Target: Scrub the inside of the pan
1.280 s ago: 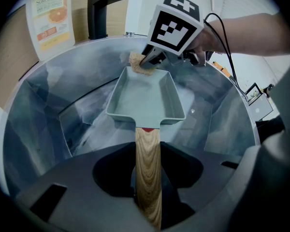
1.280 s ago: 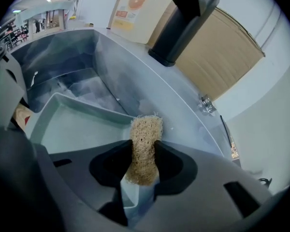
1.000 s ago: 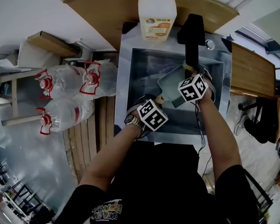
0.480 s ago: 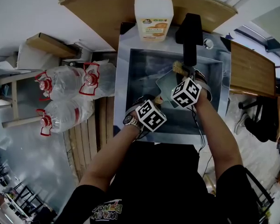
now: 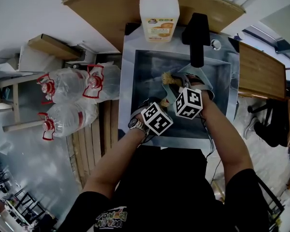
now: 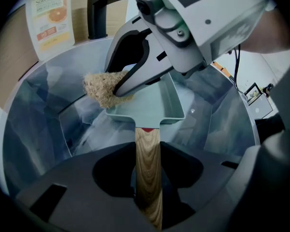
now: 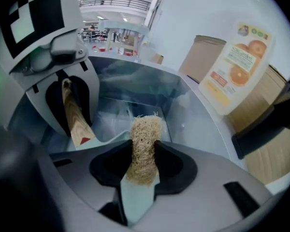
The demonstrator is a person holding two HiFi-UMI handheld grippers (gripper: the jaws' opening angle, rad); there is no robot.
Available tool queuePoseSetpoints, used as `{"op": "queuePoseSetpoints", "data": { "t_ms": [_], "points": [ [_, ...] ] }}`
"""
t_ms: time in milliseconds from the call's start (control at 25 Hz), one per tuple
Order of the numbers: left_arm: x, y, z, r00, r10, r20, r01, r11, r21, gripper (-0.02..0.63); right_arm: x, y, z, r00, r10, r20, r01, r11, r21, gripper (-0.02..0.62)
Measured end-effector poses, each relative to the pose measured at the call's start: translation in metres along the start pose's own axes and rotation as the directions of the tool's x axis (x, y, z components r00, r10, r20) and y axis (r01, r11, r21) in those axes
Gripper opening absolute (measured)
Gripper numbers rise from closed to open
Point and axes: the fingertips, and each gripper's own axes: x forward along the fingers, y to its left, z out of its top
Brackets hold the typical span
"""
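Scrubber (image 7: 145, 149) slid left across pan (image 6: 160, 104), between right fingers (image 7: 175, 164).

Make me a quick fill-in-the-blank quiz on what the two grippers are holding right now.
1. The left gripper grips the teal pan by its wooden ____.
2. The fibrous scrubber is clamped in the jaws of the ____.
3. The pan is held inside the metal ____.
Missing words: handle; right gripper; sink.
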Motion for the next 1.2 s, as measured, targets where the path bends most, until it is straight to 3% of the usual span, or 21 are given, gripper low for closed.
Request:
{"op": "queuePoseSetpoints", "data": {
  "t_ms": [160,560,1200],
  "points": [
    [0.0,0.0,0.0,1.0,0.0,0.0,0.0,1.0,0.001,0.163,0.0,0.017,0.011,0.997,0.067,0.033,-0.064,0.994,-0.089,0.146],
    [-0.001,0.0,-0.001,1.0,0.001,0.0,-0.001,1.0,0.002,0.163,-0.018,0.046,-0.002,0.99,0.138,0.023,-0.133,0.978,-0.161,0.144],
    [-0.001,0.001,-0.001,1.0,0.0,0.0,0.0,1.0,-0.003,0.163,-0.053,0.089,-0.027,0.975,0.218,-0.051,-0.222,0.971,-0.087,0.144]
  ]
}}
